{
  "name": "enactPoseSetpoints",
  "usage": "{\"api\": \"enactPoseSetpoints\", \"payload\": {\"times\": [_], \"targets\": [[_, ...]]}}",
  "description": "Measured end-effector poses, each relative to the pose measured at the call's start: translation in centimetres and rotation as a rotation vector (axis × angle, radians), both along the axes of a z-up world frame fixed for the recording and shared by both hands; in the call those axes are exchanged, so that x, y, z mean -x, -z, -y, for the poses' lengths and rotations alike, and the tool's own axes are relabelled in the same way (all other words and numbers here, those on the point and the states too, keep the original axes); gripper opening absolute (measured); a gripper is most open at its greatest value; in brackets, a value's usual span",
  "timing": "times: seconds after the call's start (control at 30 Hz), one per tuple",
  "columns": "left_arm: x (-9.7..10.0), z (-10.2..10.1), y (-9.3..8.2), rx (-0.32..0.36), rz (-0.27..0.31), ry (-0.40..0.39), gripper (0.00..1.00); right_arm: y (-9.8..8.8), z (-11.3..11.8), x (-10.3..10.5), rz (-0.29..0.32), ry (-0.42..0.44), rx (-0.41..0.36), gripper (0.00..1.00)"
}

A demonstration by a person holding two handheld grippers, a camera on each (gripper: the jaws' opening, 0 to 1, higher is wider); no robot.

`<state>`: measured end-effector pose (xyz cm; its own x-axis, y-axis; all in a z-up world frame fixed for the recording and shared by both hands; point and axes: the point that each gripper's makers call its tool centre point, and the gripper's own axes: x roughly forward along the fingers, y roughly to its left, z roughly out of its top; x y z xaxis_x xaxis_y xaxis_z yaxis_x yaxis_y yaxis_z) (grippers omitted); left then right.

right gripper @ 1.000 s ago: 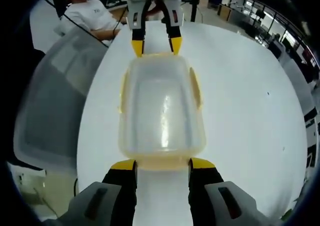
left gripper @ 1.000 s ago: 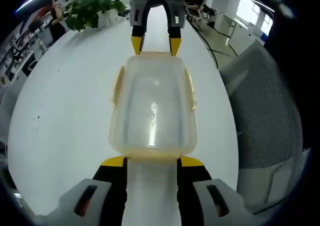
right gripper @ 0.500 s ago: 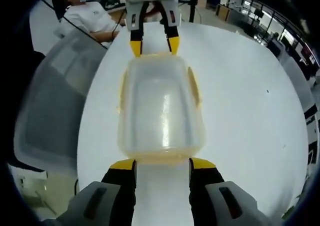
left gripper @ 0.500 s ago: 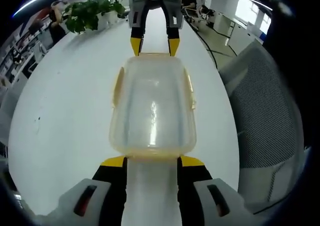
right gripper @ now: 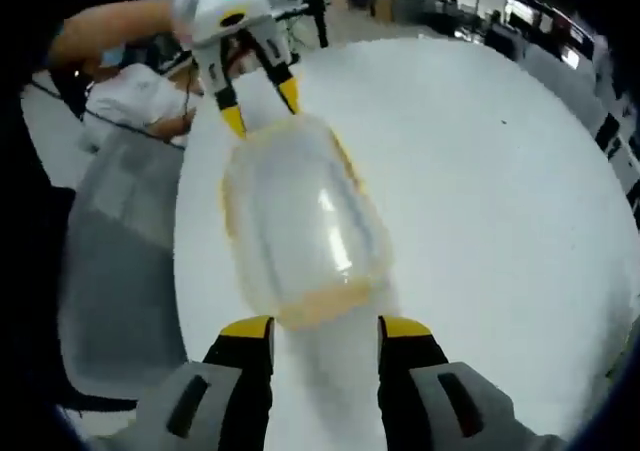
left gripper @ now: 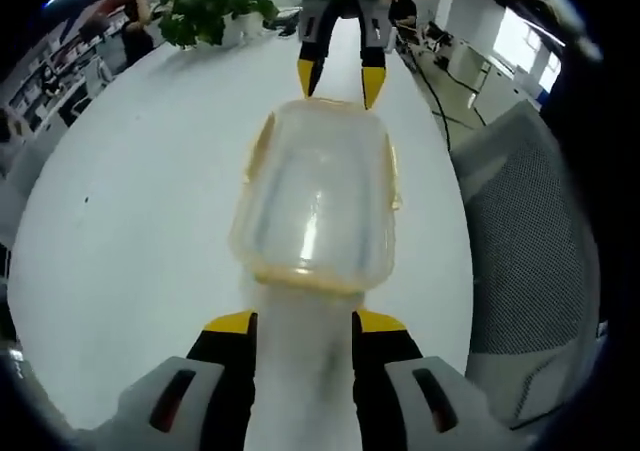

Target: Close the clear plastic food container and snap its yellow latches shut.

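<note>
The clear plastic container [left gripper: 315, 196] lies on the white table [left gripper: 130, 201], lid on, with yellow latches [left gripper: 258, 151] flaring from its long sides. My left gripper [left gripper: 303, 323] stands open just short of its near end, nothing between the jaws. At the far end the right gripper [left gripper: 340, 76] is open, its yellow tips by the rim. In the right gripper view the container [right gripper: 300, 231] looks blurred and slanted. My right gripper [right gripper: 325, 328] is open at its near end, and the left gripper [right gripper: 258, 109] is open at the far end.
A potted plant [left gripper: 215, 11] stands at the table's far side. A grey mesh chair [left gripper: 530, 231] sits off the table's right edge and appears again as the chair [right gripper: 120, 261]. A person in white [right gripper: 130, 96] sits beyond the table.
Both views have shifted and the right one has rolled and blurred. A small gap has opened between my left jaws and the container's near end. Both grippers stay open.
</note>
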<state>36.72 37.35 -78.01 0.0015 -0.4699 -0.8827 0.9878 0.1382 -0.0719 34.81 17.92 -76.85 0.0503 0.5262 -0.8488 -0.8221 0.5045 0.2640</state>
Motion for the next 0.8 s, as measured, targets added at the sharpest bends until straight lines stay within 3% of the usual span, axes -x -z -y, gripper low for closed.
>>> {"api": "enactPoseSetpoints", "payload": {"times": [0.1, 0.2, 0.23, 0.27, 0.3, 0.33, 0.4, 0.43, 0.47, 0.5, 0.53, 0.6, 0.67, 0.8], "targets": [[-0.2, 0.3, -0.6, 0.106, -0.107, -0.219, 0.36, -1.2, -0.4, -0.7, -0.019, 0.155, -0.080, 0.36], [-0.6, 0.9, -1.2, 0.230, -0.268, -0.539, 0.39, -2.2, -1.4, -1.2, -0.021, 0.297, -0.157, 0.34], [-0.8, 0.9, -1.2, 0.253, -0.295, -0.612, 0.37, -2.4, -1.8, -1.2, -0.028, 0.331, -0.180, 0.34], [-0.9, 1.2, -1.4, 0.305, -0.323, -0.681, 0.37, -2.4, -2.0, -1.2, -0.037, 0.365, -0.188, 0.34], [-0.9, 1.4, -1.6, 0.328, -0.339, -0.701, 0.36, -2.2, -2.2, -1.2, -0.036, 0.409, -0.193, 0.34], [-0.8, 1.9, -1.8, 0.393, -0.397, -0.767, 0.36, -2.1, -2.3, -1.1, -0.037, 0.427, -0.197, 0.33], [-0.5, 2.0, -1.3, 0.416, -0.463, -0.866, 0.36, -1.5, -2.3, -0.9, -0.021, 0.458, -0.177, 0.33], [-0.6, 1.8, -1.0, 0.412, -0.440, -0.874, 0.35, -1.8, -2.3, -1.5, 0.018, 0.477, -0.199, 0.32], [-0.7, 1.6, -0.8, 0.401, -0.410, -0.871, 0.34, -1.7, -2.3, -1.2, -0.031, 0.542, -0.211, 0.32], [-0.8, 1.7, -0.7, 0.403, -0.384, -0.885, 0.34, -1.8, -2.1, -1.5, -0.050, 0.609, -0.242, 0.32], [-0.8, 1.8, -0.7, 0.410, -0.384, -0.905, 0.33, -1.6, -1.9, -1.4, -0.052, 0.622, -0.240, 0.32], [-0.7, 2.0, -0.6, 0.405, -0.390, -0.927, 0.30, -0.8, -1.3, -1.0, -0.045, 0.621, -0.199, 0.31], [-0.8, 2.1, -0.3, 0.390, -0.358, -0.913, 0.30, 0.0, -0.9, -0.6, -0.058, 0.617, -0.172, 0.31], [-0.8, 3.1, -0.6, 0.400, -0.349, -0.908, 0.28, -0.1, -1.1, -0.7, -0.046, 0.620, -0.182, 0.25]]}}
